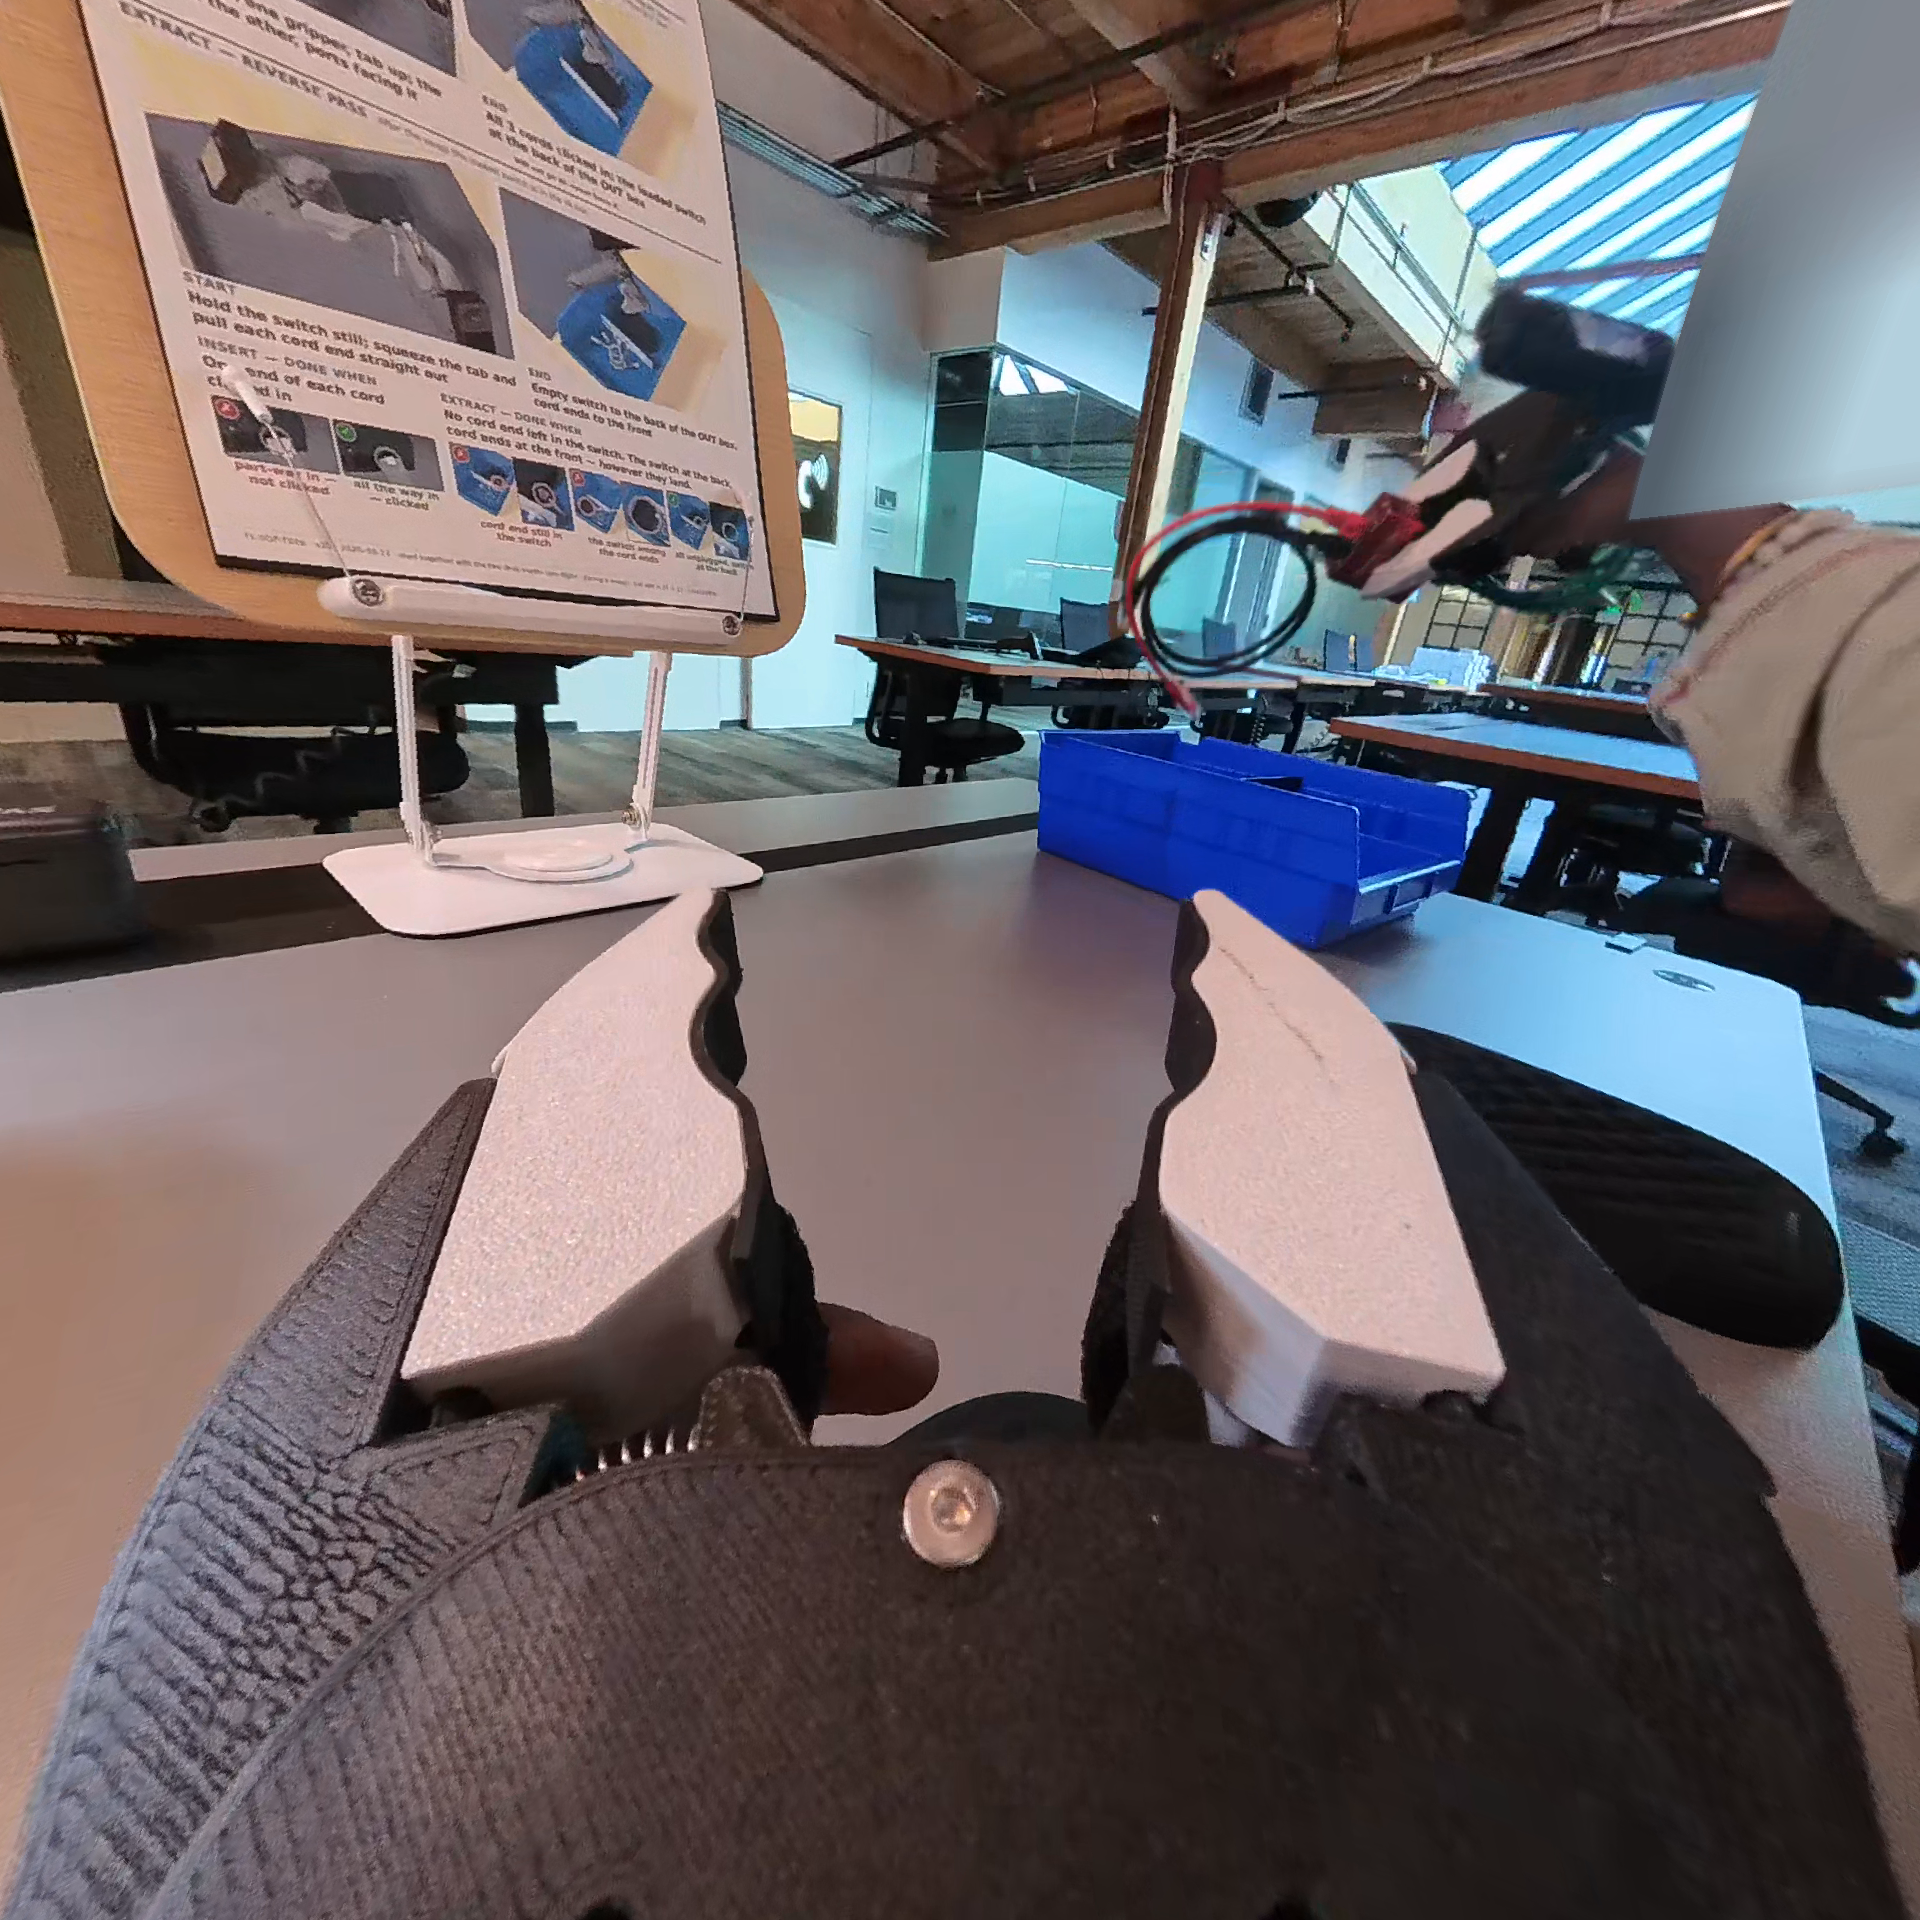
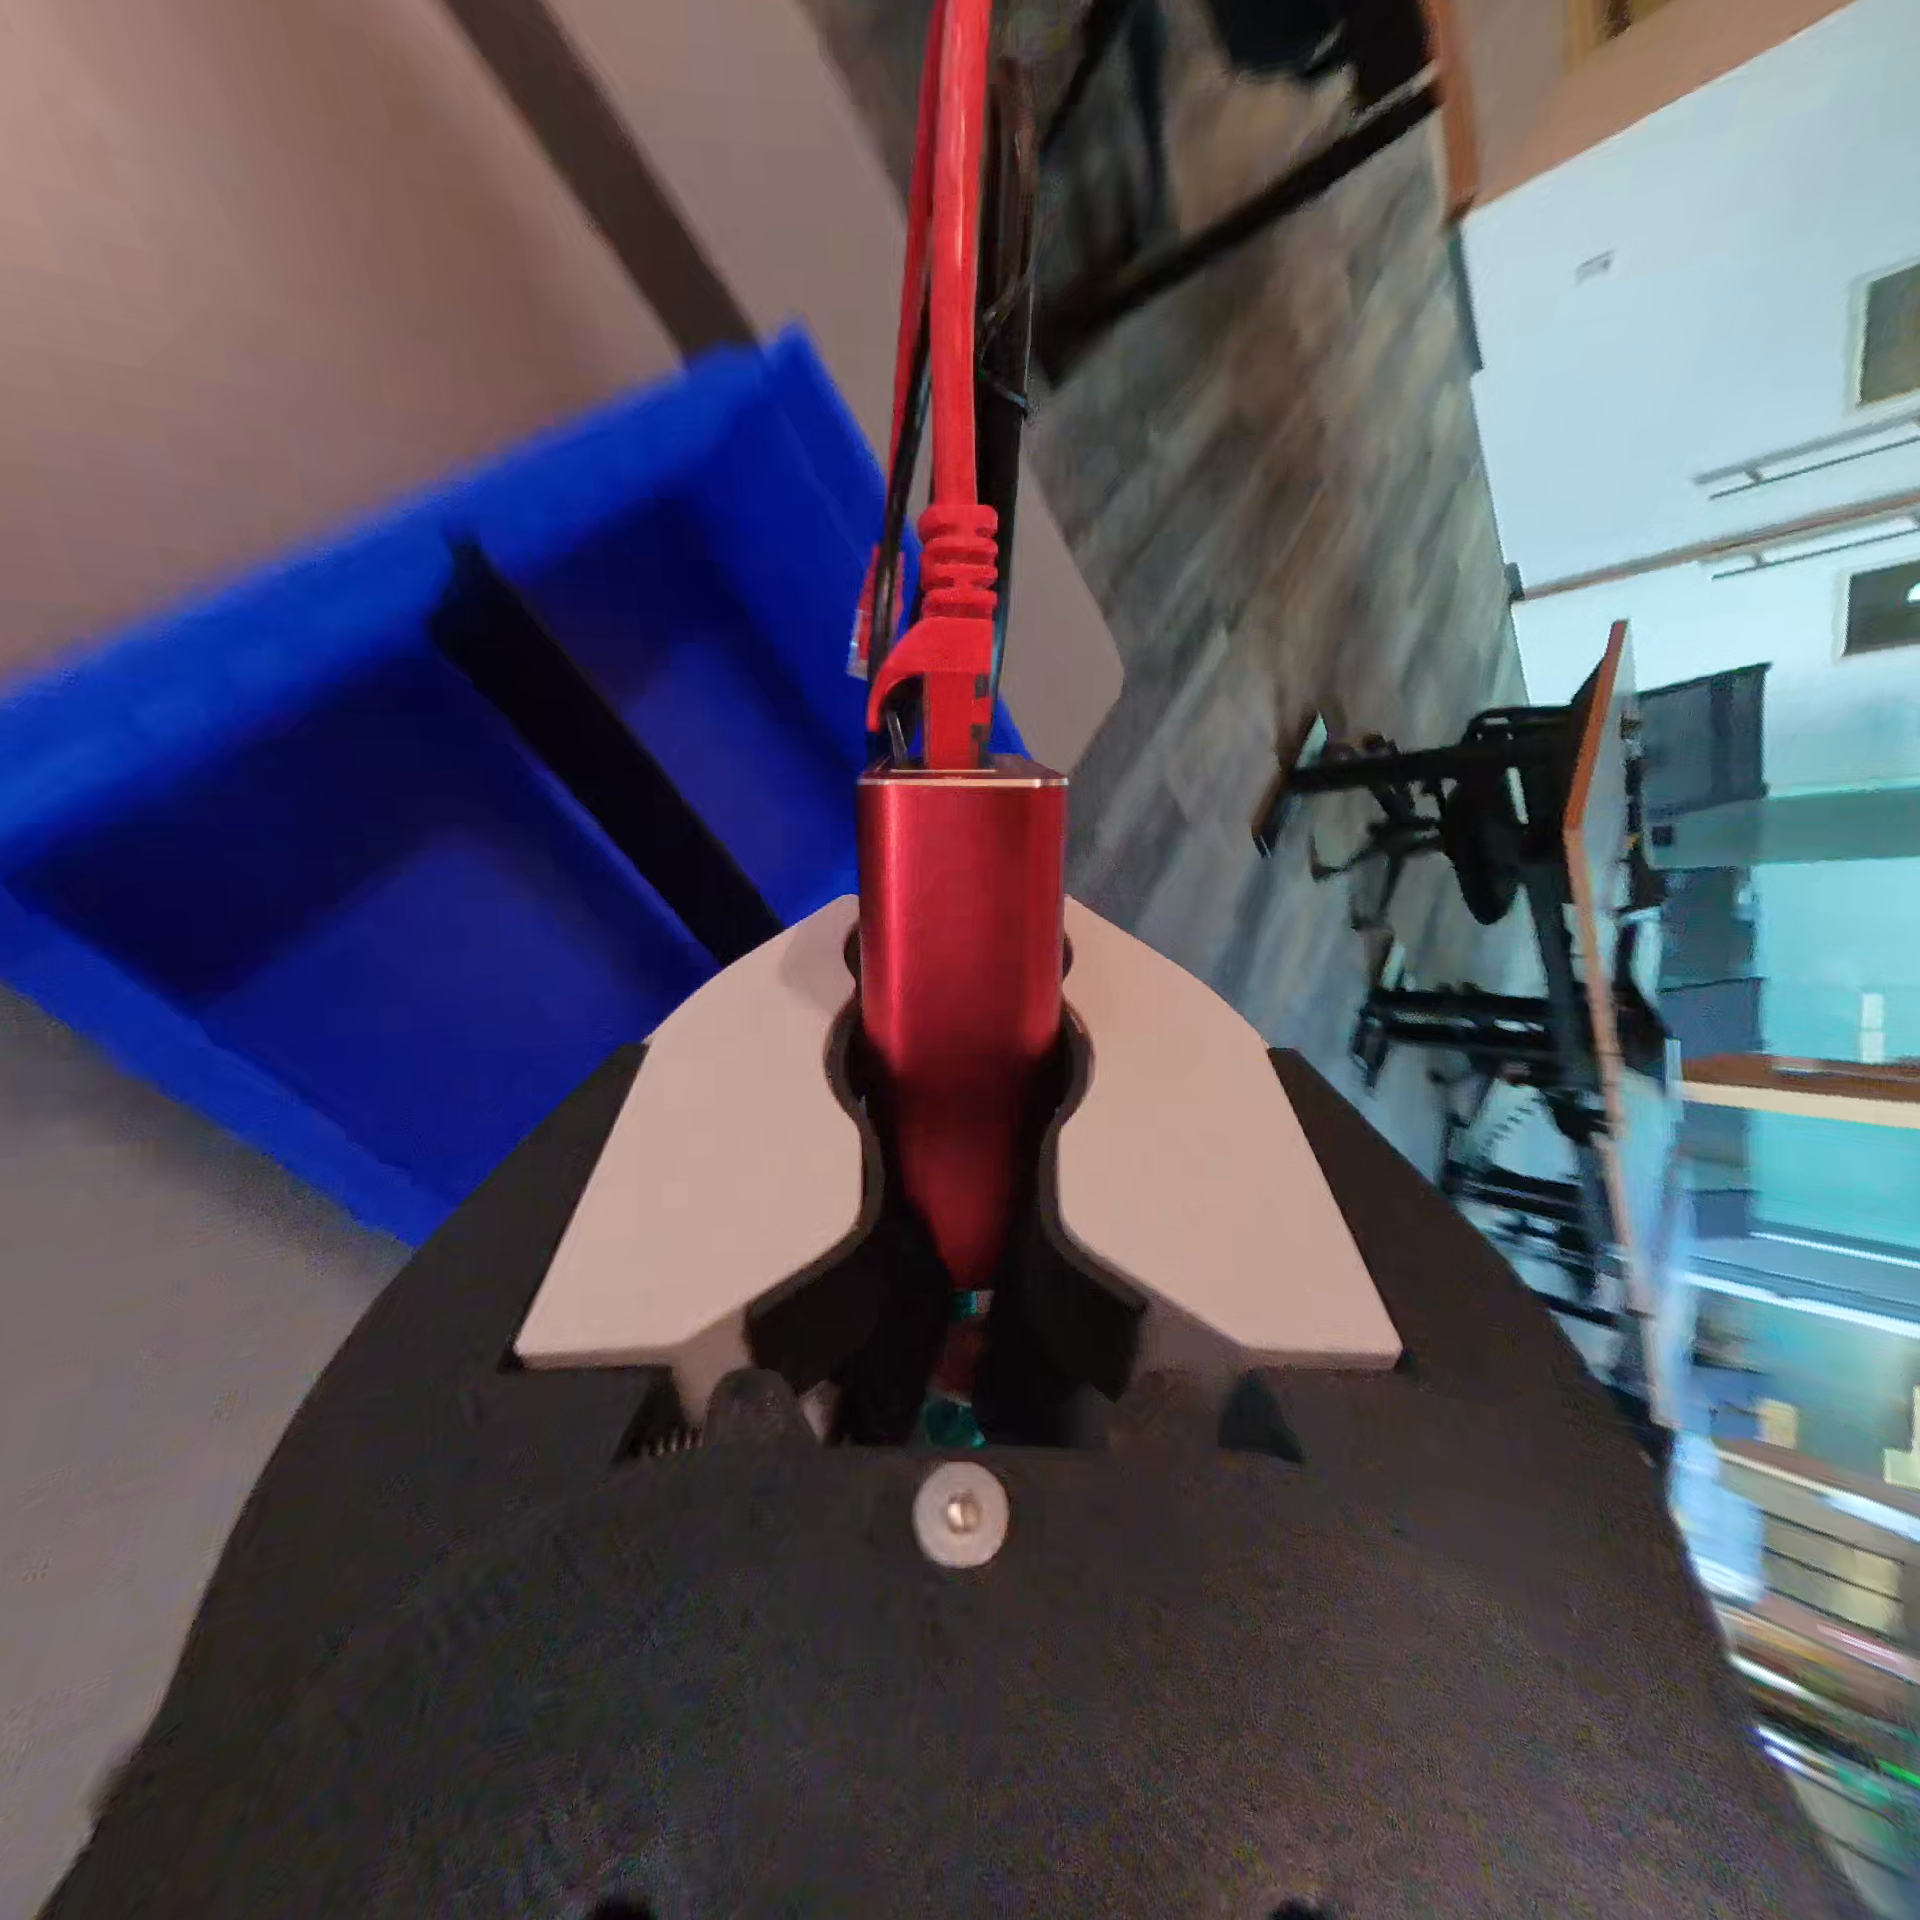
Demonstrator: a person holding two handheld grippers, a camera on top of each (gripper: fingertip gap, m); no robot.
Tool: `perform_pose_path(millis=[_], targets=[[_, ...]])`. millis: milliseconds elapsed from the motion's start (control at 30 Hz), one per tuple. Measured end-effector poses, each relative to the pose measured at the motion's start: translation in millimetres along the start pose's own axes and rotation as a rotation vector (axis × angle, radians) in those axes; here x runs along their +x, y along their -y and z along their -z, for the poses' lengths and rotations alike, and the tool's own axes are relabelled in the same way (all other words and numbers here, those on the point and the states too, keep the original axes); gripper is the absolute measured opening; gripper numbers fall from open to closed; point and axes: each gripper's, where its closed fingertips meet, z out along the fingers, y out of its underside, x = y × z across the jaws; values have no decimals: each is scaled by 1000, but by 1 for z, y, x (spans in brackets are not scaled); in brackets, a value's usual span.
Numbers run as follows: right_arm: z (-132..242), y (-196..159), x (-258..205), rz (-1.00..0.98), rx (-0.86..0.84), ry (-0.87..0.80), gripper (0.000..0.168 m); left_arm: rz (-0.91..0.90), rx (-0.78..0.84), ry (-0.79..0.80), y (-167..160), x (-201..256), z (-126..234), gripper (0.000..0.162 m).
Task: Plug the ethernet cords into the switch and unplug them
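Note:
My right gripper (image 2: 961,935) is shut on a small red metal switch (image 2: 961,935), held in the air above a blue bin (image 2: 343,831). A red ethernet cord (image 2: 956,416) is plugged into the switch's end, with a black cord (image 2: 1003,457) beside it. In the left wrist view the right gripper (image 1: 1444,530) holds the switch (image 1: 1377,540) high at the right, and red and black cords (image 1: 1216,613) hang in a loop over the blue bin (image 1: 1247,821). My left gripper (image 1: 956,935) is open and empty, low over the grey table (image 1: 935,1018).
An instruction sheet on a white stand (image 1: 468,312) stands at the table's back left. The blue bin has a black divider (image 2: 582,748). A black chair back (image 1: 1621,1195) is at the table's right edge. A sleeve (image 1: 1808,707) reaches in from the right. Desks and chairs stand behind.

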Motion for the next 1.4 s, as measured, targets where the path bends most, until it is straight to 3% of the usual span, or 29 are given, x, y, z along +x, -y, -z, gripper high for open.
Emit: perform_pose_path(millis=[233,367,600,933,1167,1400], targets=[[-53,-42,7,402,-298,128,29,-3,-34,-2,-4,0,-3,79],[-83,-42,5,533,-340,206,29,-13,-65,-2,-8,1,-5,79],[-136,-33,-25,492,-260,396,31,-45,-110,-11,-13,5,-9,80],[-175,-50,-41,454,-229,336,37,-79,-181,-18,-24,9,-15,80],[-163,-39,-24,286,-244,269,90,-101,-185,-9,-24,10,-15,80],[-124,13,-14,-69,-1,228,122,-126,-189,-5,-25,12,-16,80]])
